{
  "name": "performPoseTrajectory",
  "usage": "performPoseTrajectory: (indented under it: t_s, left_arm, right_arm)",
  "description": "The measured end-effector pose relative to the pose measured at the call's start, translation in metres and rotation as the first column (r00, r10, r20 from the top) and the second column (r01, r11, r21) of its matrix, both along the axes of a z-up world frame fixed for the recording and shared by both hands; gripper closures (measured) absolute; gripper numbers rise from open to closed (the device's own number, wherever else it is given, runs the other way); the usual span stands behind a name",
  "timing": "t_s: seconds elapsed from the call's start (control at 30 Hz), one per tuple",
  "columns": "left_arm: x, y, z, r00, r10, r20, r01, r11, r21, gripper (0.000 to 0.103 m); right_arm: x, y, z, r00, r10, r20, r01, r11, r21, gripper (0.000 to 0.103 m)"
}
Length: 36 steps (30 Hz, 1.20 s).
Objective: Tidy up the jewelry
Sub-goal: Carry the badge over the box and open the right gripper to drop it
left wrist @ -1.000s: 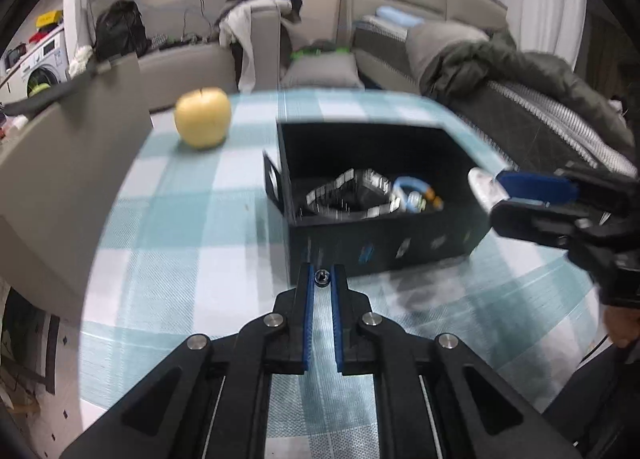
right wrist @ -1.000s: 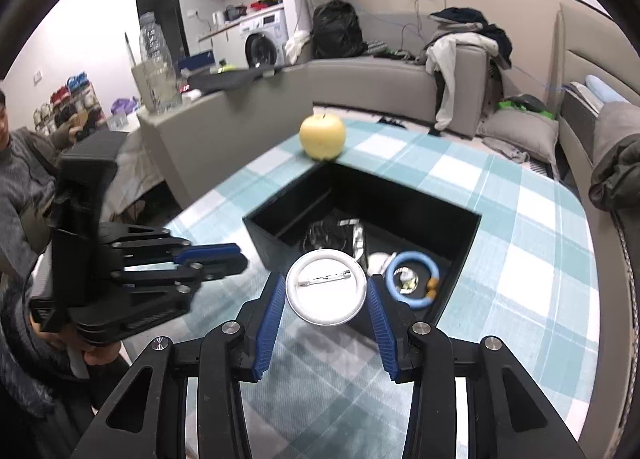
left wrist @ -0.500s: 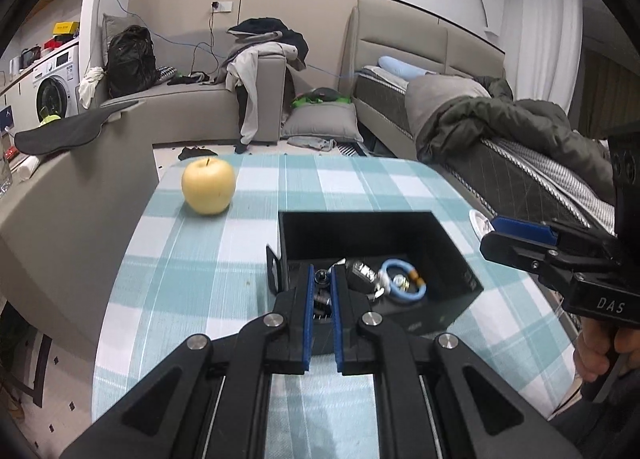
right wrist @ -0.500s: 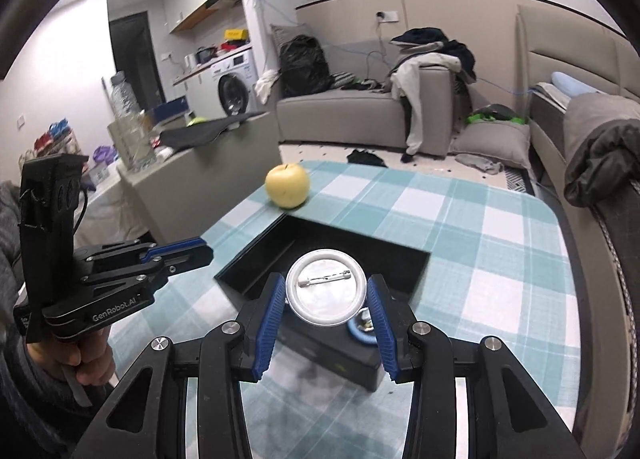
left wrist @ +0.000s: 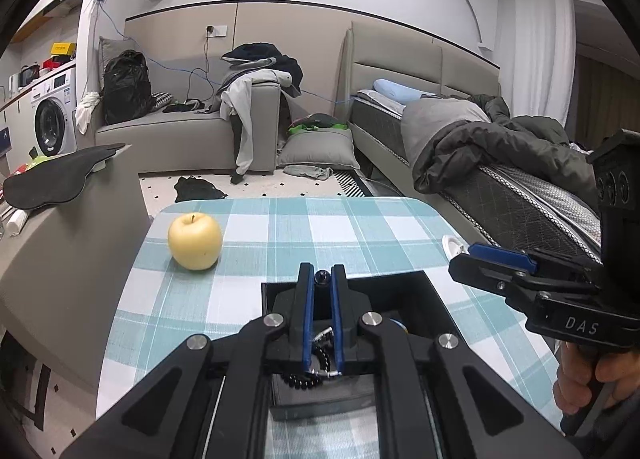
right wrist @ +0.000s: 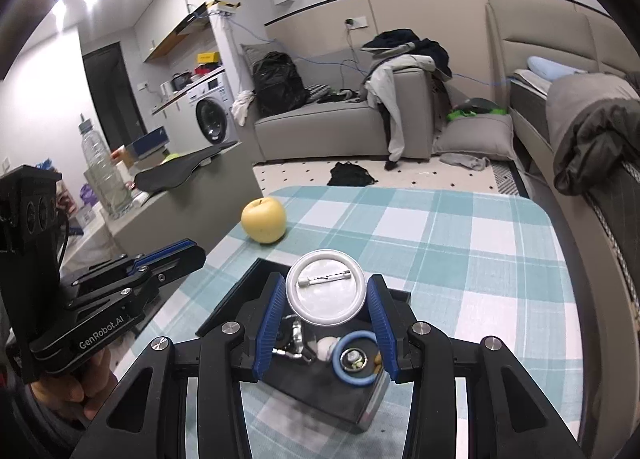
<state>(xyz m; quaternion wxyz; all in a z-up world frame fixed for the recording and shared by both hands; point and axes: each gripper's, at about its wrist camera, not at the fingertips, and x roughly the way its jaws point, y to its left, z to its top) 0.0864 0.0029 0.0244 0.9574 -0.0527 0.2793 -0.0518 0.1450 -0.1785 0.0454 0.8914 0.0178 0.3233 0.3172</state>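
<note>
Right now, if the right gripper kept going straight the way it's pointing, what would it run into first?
Probably the far rim of the black box or the checked tablecloth just beyond it. The right gripper, tilted downward, holds a white pin badge above the box; depth is unclear. The apple sits off left.

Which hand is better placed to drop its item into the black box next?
Right: its claw grips the round pin badge directly above the black box.

A table [right wrist: 500, 243] w/ a blue & white checked cloth is seen. A yellow apple [right wrist: 263, 225] is set near its far left corner. A black box [right wrist: 240, 301] is set nearer, apart from it.
</note>
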Motion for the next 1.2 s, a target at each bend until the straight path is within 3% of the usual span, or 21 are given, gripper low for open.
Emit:
performPoseTrajectory:
  t_s: [0.27, 0.9, 1.2]
  left_arm:
    - [0.007, -0.003, -0.002, 1.000, 0.006, -0.006, -0.006, 1.000, 0.003, 0.099]
    - [0.022, -0.011, -0.026, 0.999, 0.000, -0.053, 0.001, 1.000, 0.012, 0.099]
    - [0.022, -0.021, -0.036, 0.998, 0.007, -0.061, -0.004, 0.999, 0.052, 0.099]
  right_arm:
    - [0.015, 0.005, -0.005, 0.999, -0.034, -0.040, 0.034, 0.999, 0.014, 0.062]
    - [0.030, 0.019, -0.032, 0.994, -0.045, -0.096, 0.039, 0.997, -0.060, 0.062]
    - [0.031, 0.021, -0.039, 0.993, -0.024, -0.113, 0.015, 0.997, -0.080, 0.062]
